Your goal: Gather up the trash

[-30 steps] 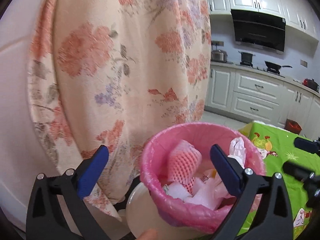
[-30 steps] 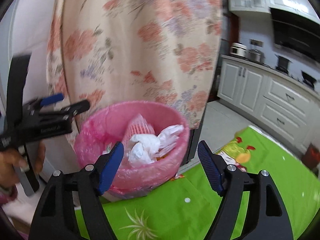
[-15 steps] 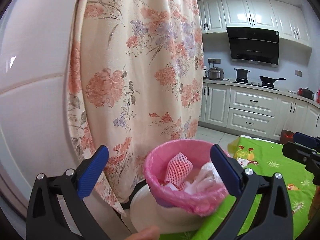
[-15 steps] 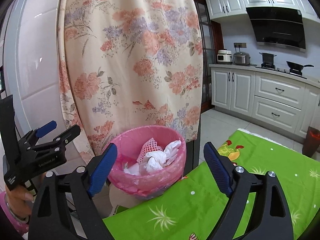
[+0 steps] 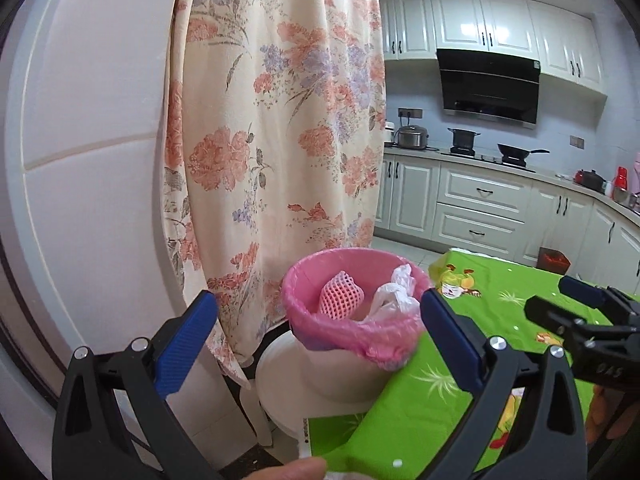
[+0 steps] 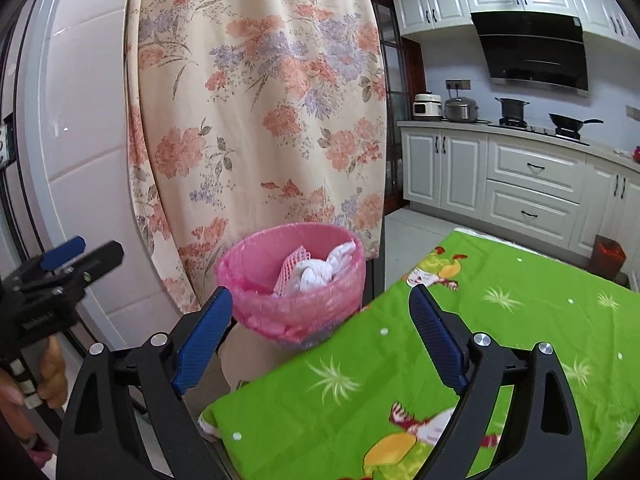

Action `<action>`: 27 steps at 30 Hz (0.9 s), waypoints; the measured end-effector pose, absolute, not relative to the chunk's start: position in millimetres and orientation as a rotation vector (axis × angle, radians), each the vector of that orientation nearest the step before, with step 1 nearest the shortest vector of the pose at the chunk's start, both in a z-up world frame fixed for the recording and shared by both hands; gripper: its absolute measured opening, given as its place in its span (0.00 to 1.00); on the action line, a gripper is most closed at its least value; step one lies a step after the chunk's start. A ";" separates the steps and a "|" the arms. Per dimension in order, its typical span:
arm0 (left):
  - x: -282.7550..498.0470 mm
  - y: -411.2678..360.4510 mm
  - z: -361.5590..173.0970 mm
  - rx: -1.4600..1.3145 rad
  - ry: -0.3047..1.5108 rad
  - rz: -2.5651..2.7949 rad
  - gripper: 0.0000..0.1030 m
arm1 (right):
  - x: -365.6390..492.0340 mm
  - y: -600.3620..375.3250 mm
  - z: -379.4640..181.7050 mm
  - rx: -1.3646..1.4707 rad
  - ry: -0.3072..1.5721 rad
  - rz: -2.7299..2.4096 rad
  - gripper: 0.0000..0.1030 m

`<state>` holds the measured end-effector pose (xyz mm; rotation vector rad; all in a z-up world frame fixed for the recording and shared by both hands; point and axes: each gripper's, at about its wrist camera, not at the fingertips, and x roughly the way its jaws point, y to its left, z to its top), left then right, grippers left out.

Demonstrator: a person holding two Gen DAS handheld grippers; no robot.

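bin [image 5: 352, 336] sits off the table's [image 6: 500, 320] edge, both grippers' [image 5: 320, 340] [image 6: 320, 324] fingers spread, gripping nothing.

Bin [image 6: 292, 280] full — hand-held gripper [image 6: 320, 340] agape.

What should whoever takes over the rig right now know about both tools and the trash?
Left tool: open, empty.
Right tool: open, empty; its jaws have just been opening, nothing between them.
Bin: pink liner, on a white stool beside the green-clothed table, in front of the floral curtain.
Done: a pink foam net and crumpled white plastic lie in the bin.
Left: no loose trash shows on the visible cloth; check the rest of the table.
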<state>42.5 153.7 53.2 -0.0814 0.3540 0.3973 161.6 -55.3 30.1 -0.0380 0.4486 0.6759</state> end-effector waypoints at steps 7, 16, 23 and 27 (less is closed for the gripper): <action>23.3 143.3 48.5 -0.065 0.375 0.331 0.95 | 134.5 -60.6 27.5 -0.052 0.436 0.637 0.82; 6.9 143.1 37.3 -0.053 0.371 0.288 0.95 | 114.0 -58.7 33.6 -0.093 0.409 0.590 0.82; -3.2 149.3 26.8 -0.060 0.376 0.281 0.95 | 98.7 -46.2 37.8 -0.139 0.368 0.597 0.82; -5.1 150.5 22.2 -0.062 0.375 0.284 0.95 | 97.1 -44.8 36.0 -0.129 0.361 0.609 0.82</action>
